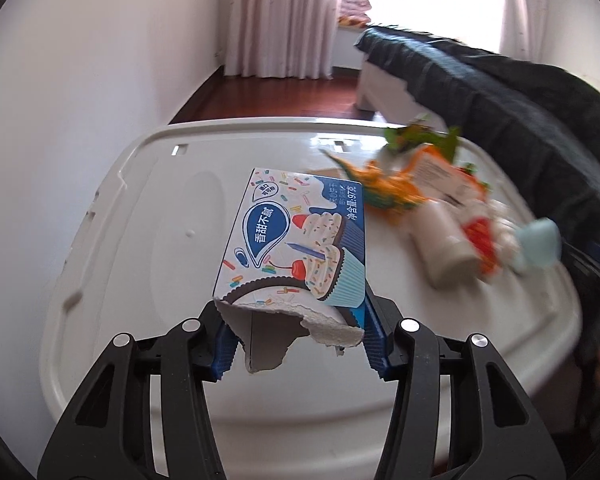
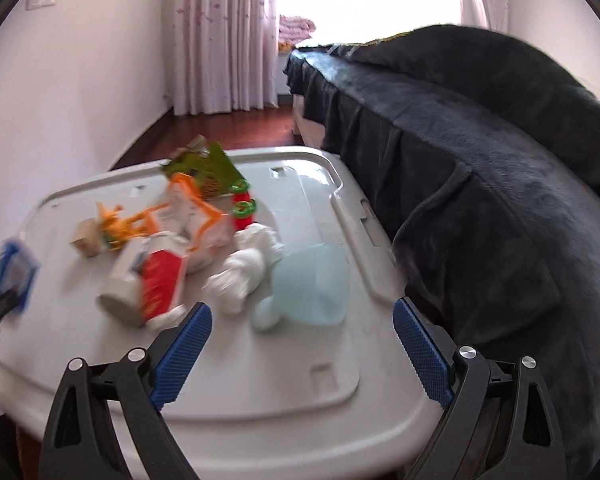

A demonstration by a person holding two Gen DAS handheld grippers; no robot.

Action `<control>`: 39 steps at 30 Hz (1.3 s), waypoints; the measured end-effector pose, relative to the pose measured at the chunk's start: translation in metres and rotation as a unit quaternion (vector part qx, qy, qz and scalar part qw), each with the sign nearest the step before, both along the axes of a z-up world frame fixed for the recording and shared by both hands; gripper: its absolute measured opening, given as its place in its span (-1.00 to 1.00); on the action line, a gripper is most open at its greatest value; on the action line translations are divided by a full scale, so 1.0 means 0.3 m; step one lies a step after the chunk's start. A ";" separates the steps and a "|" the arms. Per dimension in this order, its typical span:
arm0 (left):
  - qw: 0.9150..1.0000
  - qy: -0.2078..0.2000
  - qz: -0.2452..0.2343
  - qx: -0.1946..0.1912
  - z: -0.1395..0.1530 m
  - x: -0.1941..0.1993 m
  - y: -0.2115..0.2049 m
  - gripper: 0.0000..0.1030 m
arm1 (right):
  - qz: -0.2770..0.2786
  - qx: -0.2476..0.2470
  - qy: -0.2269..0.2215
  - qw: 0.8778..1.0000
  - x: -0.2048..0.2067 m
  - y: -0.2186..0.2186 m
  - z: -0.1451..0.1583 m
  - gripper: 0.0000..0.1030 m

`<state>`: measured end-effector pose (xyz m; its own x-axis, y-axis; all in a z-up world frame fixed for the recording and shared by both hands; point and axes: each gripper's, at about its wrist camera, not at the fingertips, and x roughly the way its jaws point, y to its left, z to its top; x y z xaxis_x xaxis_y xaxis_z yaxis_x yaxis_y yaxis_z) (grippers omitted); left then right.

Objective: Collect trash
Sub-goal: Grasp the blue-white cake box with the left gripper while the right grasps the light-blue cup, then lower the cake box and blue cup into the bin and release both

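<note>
My left gripper (image 1: 296,340) is shut on a torn blue-and-white biscuit box (image 1: 296,240) and holds it above the white lid (image 1: 160,240). A blurred pile of trash lies on the lid's right: orange and green wrappers (image 1: 392,192), a white bottle (image 1: 444,240) and a pale blue cup (image 1: 540,244). My right gripper (image 2: 300,340) is open and empty just short of the pale blue cup (image 2: 316,284), crumpled white tissue (image 2: 244,272), the white bottle (image 2: 128,280), a red-and-white wrapper (image 2: 162,284) and a green wrapper (image 2: 208,172). The biscuit box shows blurred at far left (image 2: 12,276).
The trash lies on a white plastic storage-bin lid (image 2: 300,380). A bed with a dark blanket (image 2: 500,200) runs close along the lid's right side. A white wall (image 1: 80,100) is on the left. Pink curtains (image 2: 220,40) and a bright window are at the back.
</note>
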<state>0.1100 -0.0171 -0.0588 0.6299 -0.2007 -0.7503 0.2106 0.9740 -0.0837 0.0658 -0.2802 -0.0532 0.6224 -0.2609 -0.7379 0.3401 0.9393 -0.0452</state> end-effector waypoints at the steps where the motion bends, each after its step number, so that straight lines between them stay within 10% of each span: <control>1: 1.000 -0.001 -0.008 -0.004 0.007 -0.033 -0.006 -0.03 | -0.001 -0.003 0.003 1.000 0.025 -0.014 -0.015 0.74; 19: 0.998 0.009 -0.052 -0.032 0.004 -0.106 -0.075 -0.02 | 0.013 -0.037 0.084 0.996 0.239 -0.066 -0.192 0.26; 39: 0.997 -0.010 -0.069 -0.040 0.065 -0.197 -0.074 -0.02 | 0.055 -0.027 0.018 0.998 0.009 0.053 0.053 0.20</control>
